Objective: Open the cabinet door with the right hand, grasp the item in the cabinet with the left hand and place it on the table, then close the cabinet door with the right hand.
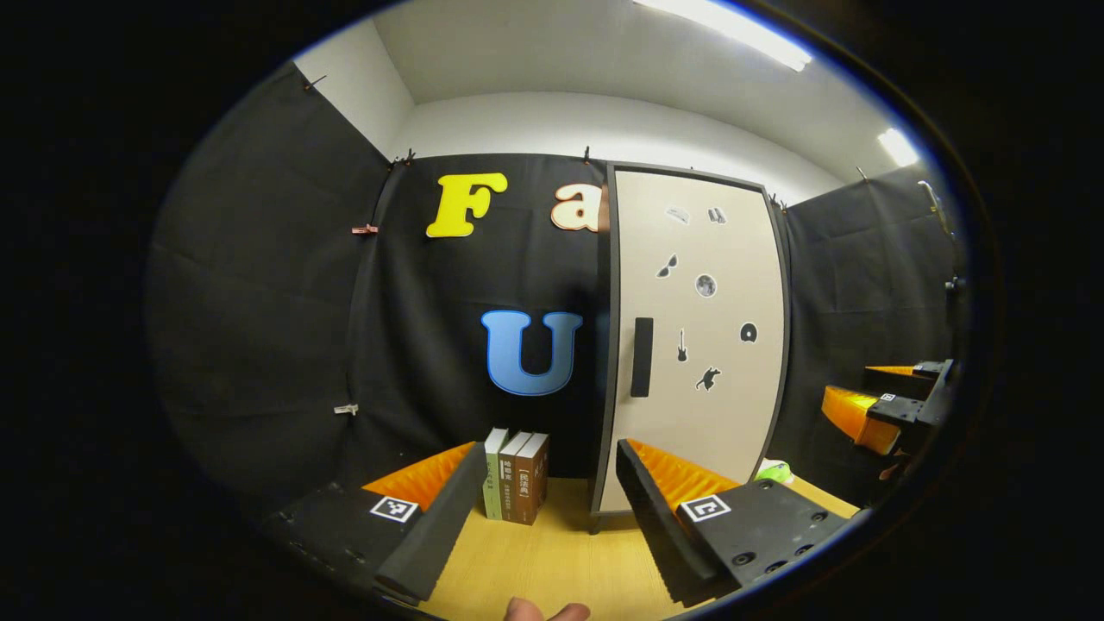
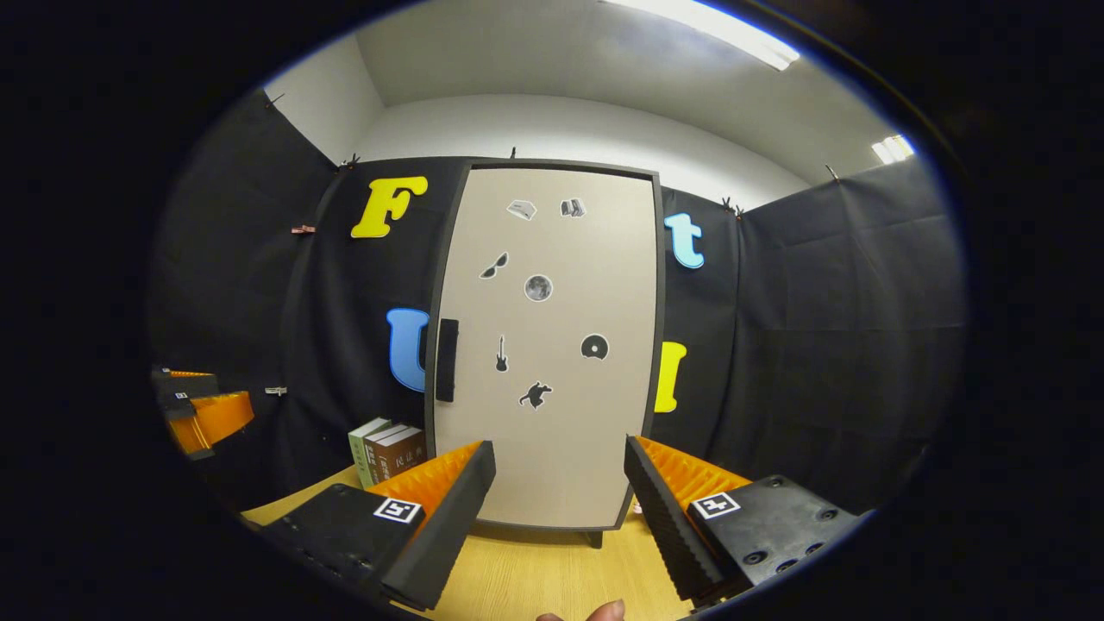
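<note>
A tall beige cabinet point(image 2: 552, 345) with a dark frame stands on the wooden table, its door shut; a black vertical handle point(image 2: 446, 360) runs along the door's left edge. In the left gripper view the cabinet point(image 1: 699, 345) is right of centre with its handle point(image 1: 641, 356) visible. My right gripper point(image 2: 559, 492) is open in front of the door, apart from it, nothing between its fingers. My left gripper point(image 1: 552, 500) is open and empty, facing the books and the cabinet's left side. The right gripper point(image 1: 888, 405) also appears at the far right of the left gripper view. The cabinet's contents are hidden.
Three books point(image 1: 517, 474) stand upright on the wooden table point(image 1: 552, 561) left of the cabinet, also seen as books point(image 2: 388, 453) in the right gripper view. A green object point(image 1: 774, 472) peeks out at the cabinet's right foot. Black cloth walls enclose the booth.
</note>
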{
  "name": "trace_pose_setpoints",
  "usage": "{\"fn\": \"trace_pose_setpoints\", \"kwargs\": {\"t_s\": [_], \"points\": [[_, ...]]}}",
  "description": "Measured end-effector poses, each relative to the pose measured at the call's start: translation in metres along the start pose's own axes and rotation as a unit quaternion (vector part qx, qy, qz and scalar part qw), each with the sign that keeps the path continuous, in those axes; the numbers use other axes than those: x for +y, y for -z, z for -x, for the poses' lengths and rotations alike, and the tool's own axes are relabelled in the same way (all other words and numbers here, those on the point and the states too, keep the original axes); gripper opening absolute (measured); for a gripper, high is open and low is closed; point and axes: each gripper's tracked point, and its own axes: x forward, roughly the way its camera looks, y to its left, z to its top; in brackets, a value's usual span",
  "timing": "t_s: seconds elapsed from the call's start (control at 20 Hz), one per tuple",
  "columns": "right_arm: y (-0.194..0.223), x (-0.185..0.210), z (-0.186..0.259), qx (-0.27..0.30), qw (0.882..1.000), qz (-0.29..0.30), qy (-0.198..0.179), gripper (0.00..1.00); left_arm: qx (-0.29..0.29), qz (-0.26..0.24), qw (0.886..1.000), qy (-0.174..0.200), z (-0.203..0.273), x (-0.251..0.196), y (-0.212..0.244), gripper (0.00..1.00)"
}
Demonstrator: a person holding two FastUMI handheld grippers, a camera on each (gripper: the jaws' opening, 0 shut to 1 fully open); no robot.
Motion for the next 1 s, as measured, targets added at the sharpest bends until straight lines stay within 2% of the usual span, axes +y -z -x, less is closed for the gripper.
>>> {"fn": "trace_pose_setpoints", "kwargs": {"t_s": [0.15, 0.4, 0.65, 0.85, 1.0], "points": [[-0.002, 0.007, -0.004, 0.002, 1.000, -0.011, 0.000, 0.97, 0.007, -0.011, 1.000, 0.000, -0.001, 0.006, 0.003, 0.95], [-0.010, 0.033, -0.031, 0.002, 1.000, -0.016, -0.022, 0.97, 0.002, -0.001, 1.000, -0.002, -0.003, 0.008, 0.003, 0.94], [-0.010, 0.076, -0.091, 0.010, 0.999, -0.022, -0.041, 0.97, 0.007, -0.002, 1.000, 0.001, -0.008, 0.012, 0.009, 0.95], [-0.001, 0.106, -0.146, 0.026, 0.998, -0.048, -0.044, 0.97, 0.013, 0.009, 1.000, -0.008, -0.009, 0.020, 0.014, 0.95], [0.003, 0.122, -0.182, 0.030, 0.997, -0.053, -0.043, 0.97, 0.013, -0.003, 1.000, -0.015, -0.011, 0.028, 0.016, 0.95]]}}
